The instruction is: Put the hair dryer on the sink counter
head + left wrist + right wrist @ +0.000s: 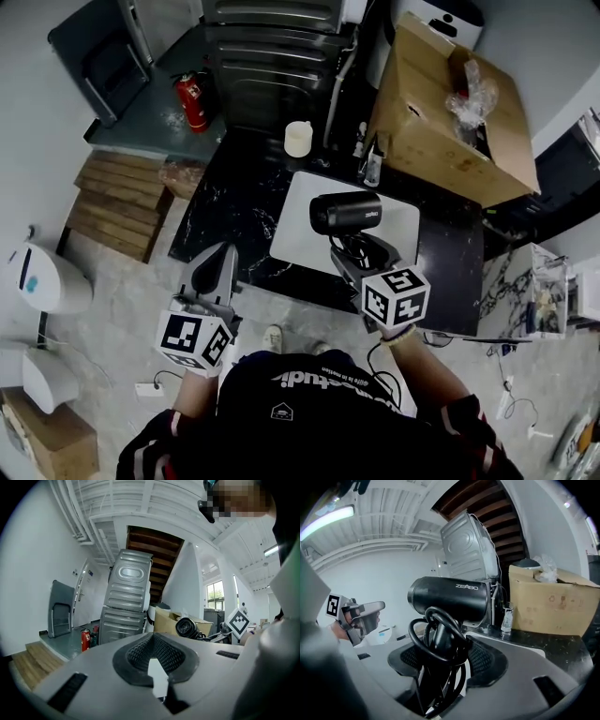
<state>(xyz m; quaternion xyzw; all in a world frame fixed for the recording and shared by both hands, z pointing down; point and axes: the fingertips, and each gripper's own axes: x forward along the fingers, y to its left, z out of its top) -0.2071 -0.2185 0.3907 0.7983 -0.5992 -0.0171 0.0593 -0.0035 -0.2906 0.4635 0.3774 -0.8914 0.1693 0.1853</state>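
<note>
The black hair dryer (345, 214) (450, 597) hangs just above the white sink basin (298, 230) set in the black marble counter (234, 216). My right gripper (361, 255) (440, 653) is shut on its handle, which has the black cord looped round it. The barrel lies level and points left. My left gripper (216, 272) (157, 656) is held off the counter's front edge, left of the dryer, shut with nothing in it. In the left gripper view the dryer (186, 626) shows to the right.
A white cup (298, 139) and small bottles (373, 164) stand at the back of the counter. A large cardboard box (450, 112) takes up its right end. Behind are a grey metal appliance (272, 56) and a red fire extinguisher (192, 101); wooden steps (117, 202) lie left.
</note>
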